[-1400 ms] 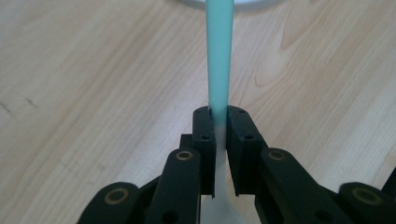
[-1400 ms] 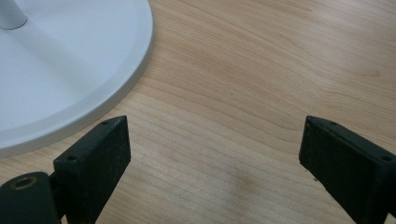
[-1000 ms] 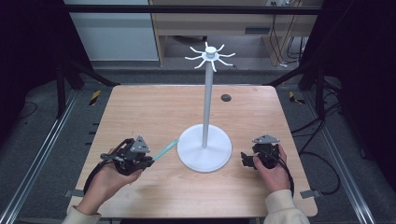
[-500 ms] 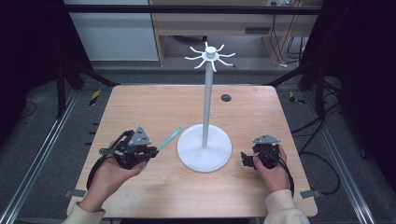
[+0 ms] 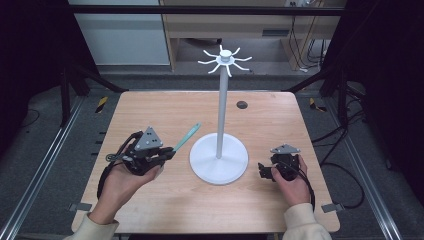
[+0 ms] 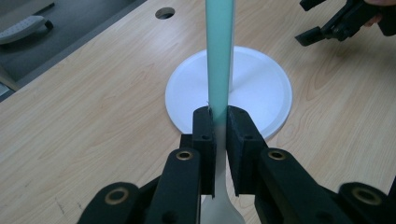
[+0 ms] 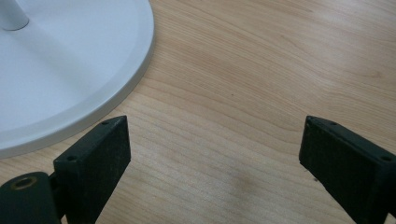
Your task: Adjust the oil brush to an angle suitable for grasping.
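Nearest the person, the left gripper (image 5: 167, 152) pinches a teal-and-white utensil (image 5: 187, 136), probably a spoon or spatula, low on its handle, so the long teal end sticks out free toward the white hanging stand (image 5: 219, 159); that looks like a grip chosen for hooking it up. The right gripper (image 5: 261, 171) rests on the wooden table (image 5: 150, 107) just beside the stand's base, jaws spread wide and empty, perhaps ready to steady it. Farther off, the stand's hooks (image 5: 225, 58) hang bare.
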Tool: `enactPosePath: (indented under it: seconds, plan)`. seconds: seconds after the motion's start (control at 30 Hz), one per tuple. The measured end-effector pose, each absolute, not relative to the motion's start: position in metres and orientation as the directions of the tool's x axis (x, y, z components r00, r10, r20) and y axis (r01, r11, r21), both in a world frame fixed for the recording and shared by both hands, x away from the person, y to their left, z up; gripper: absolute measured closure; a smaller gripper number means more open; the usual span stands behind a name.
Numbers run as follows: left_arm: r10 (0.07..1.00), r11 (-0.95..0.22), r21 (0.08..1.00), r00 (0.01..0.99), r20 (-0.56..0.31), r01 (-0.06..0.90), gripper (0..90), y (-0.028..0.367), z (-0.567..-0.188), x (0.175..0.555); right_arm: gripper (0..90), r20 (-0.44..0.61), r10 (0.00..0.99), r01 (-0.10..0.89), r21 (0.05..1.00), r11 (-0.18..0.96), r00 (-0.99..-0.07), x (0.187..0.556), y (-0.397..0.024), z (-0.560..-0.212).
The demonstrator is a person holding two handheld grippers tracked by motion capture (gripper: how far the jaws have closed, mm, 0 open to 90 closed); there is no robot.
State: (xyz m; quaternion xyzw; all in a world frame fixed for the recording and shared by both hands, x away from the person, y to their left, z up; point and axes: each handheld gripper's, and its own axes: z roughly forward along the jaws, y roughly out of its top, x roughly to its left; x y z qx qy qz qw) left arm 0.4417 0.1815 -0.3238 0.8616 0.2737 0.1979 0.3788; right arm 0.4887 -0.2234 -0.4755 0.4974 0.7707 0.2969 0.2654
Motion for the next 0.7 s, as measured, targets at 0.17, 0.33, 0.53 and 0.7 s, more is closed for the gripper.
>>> enactPosePath:
  seconds: [0.17, 0.33, 0.53, 0.7]
  plan:
    - [0.636, -0.528, 0.792, 0.760, 0.130, 0.306, 82.3, 0.182, -0.317, 0.441, 9.5, -0.111, 0.925, 0.610, 0.722, 0.327, -0.364, 0.489, -0.223, -0.475]
    - [0.646, -0.505, 0.811, 0.753, 0.127, 0.296, 82.3, 0.184, -0.309, 0.441, 9.5, -0.112, 0.925, 0.610, 0.722, 0.327, -0.364, 0.489, -0.223, -0.476]
    - [0.669, -0.474, 0.836, 0.731, 0.138, 0.277, 82.3, 0.185, -0.305, 0.439, 9.5, -0.114, 0.923, 0.609, 0.720, 0.332, -0.368, 0.489, -0.223, -0.476]
    - [0.678, -0.460, 0.847, 0.721, 0.140, 0.268, 82.3, 0.185, -0.300, 0.439, 9.5, -0.114, 0.923, 0.609, 0.721, 0.331, -0.368, 0.489, -0.223, -0.476]
